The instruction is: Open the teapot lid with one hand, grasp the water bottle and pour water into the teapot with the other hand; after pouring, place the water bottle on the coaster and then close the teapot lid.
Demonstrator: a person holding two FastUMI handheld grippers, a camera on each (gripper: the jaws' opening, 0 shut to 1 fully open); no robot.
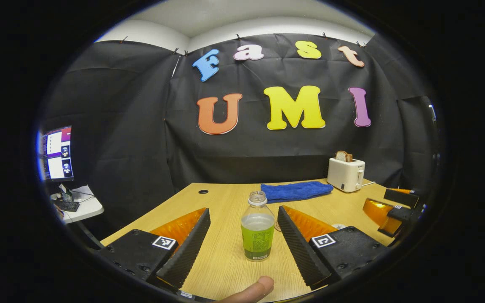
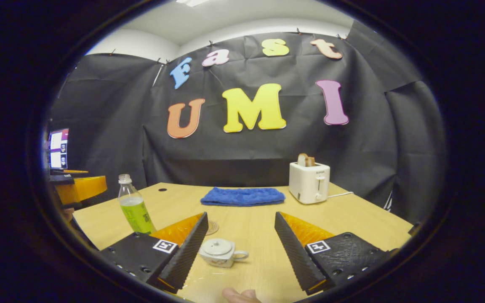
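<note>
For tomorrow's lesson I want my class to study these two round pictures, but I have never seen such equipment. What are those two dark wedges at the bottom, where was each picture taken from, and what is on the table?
No robot here: a person holds a two-finger gripper in each hand, and a camera rides on each, looking forward along its fingers. The wedges are those fingers.

The left gripper view shows the left gripper open, its fingers apart on either side of an uncapped bottle of green drink, not touching it. The right gripper view shows the right gripper open too, with a small white teapot, lid on, between its fingers. Nothing is held.

On the wooden table also lie a blue towel, a toaster with bread in it, and a round coaster. A monitor stands off to the side.
</note>
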